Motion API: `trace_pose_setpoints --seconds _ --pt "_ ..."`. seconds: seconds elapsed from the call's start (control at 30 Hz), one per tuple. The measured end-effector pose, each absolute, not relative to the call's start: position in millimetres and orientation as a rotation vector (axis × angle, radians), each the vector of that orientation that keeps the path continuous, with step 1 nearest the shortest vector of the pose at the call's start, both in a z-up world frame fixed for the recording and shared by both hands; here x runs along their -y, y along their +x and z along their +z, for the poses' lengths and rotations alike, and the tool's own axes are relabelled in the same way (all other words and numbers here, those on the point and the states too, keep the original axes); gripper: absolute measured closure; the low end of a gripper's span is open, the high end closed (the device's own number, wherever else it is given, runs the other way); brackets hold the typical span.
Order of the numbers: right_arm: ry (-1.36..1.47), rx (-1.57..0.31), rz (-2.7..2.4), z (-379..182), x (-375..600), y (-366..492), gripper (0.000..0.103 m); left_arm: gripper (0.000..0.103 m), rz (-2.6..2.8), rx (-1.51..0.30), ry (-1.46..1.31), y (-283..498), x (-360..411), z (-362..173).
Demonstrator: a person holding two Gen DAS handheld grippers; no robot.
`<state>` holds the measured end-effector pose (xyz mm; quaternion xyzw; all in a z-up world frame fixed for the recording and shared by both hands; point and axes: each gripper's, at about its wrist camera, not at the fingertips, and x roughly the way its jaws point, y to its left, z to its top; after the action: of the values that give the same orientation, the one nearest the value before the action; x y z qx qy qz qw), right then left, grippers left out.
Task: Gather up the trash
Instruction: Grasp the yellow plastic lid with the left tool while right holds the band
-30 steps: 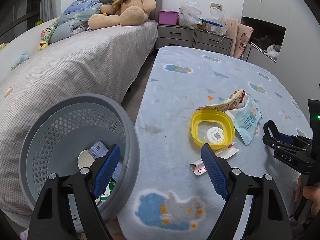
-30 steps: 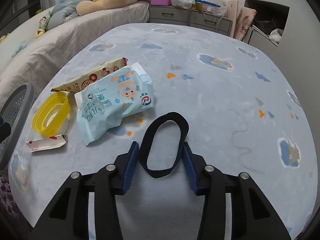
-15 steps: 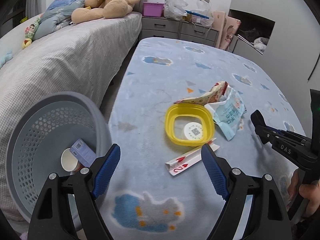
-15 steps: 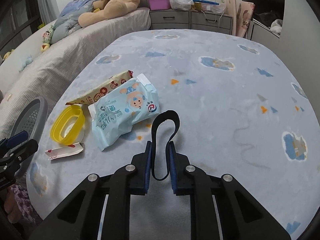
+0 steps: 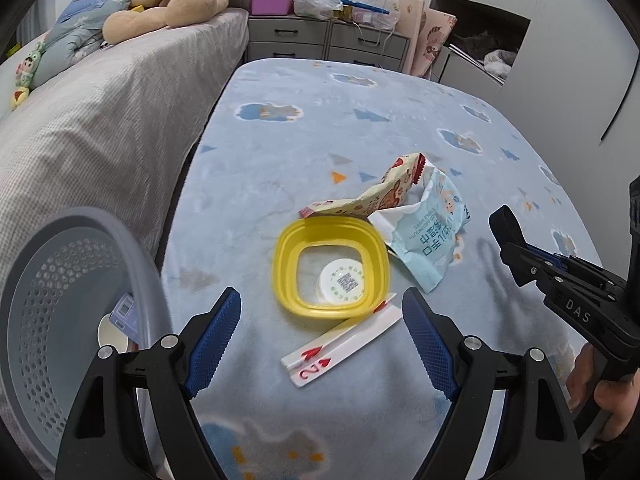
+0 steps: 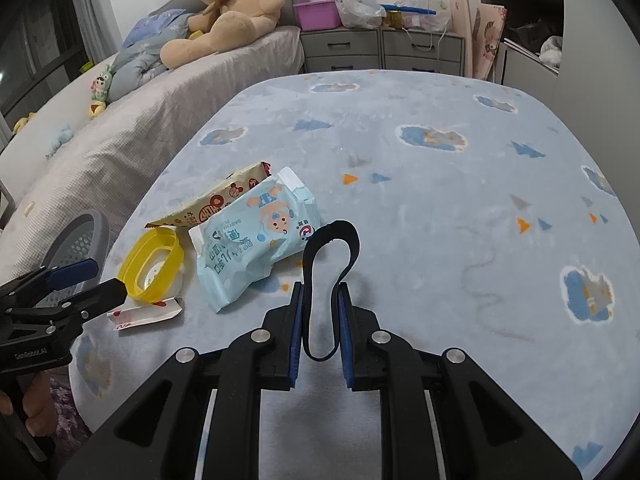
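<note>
Already the right gripper (image 6: 320, 312) is clenched on the black band (image 6: 328, 264), pinched into a tall loop between its pads; being limp, it could slide out on the way to the grey basket (image 5: 60, 280). Left gripper (image 5: 320, 332) hangs spread wide just over the playing card (image 5: 340, 340), touching nothing; beyond lies the yellow tub (image 5: 332, 268).

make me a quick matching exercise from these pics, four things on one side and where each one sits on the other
Things:
1. black loop strap
2. playing card
3. teddy bear
4. paper cup

Places:
A. on the bed
B. inside the grey basket
C. pinched in the right claw
D. on the blue rug, partly under the yellow container

Pairs: 1-C, 2-D, 3-A, 4-B
</note>
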<state>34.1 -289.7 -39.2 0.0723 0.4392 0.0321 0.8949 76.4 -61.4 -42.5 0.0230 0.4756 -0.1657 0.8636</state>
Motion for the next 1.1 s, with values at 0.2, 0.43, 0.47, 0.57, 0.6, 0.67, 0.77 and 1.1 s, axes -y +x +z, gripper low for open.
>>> trace_pose_setpoints --seconds 0.2,0.43,0.47,0.57,0.6,0.67,0.77,1.1 --pt "0.161 -0.916 0.07 -40.5 291.3 34.3 0.087 0.024 -0.356 -1.017 0.079 87.4 71.7 -52.4" --pt "0.169 -0.927 0.081 -42.7 290.2 34.7 0.087 0.024 -0.366 -1.049 0.064 96.7 73.9 -63.2" --pt "0.17 -0.928 0.082 -42.8 289.9 34.7 0.087 0.024 -0.369 -1.053 0.061 98.3 74.6 -64.1" --pt "0.173 -0.932 0.085 -43.8 290.0 36.2 0.087 0.024 -0.371 -1.062 0.057 102.1 75.9 -66.7" --pt "0.174 -0.933 0.086 -44.0 289.7 36.3 0.087 0.024 -0.371 -1.064 0.058 103.3 76.5 -67.3" --pt "0.173 -0.933 0.087 -44.3 289.6 36.5 0.087 0.024 -0.371 -1.065 0.056 104.7 76.9 -68.2" --pt "0.174 -0.934 0.089 -44.6 289.2 36.3 0.087 0.026 -0.372 -1.058 0.058 104.5 77.9 -68.0" --pt "0.175 -0.934 0.085 -46.7 289.6 34.3 0.087 0.035 -0.381 -1.021 0.059 97.8 79.7 -62.1"
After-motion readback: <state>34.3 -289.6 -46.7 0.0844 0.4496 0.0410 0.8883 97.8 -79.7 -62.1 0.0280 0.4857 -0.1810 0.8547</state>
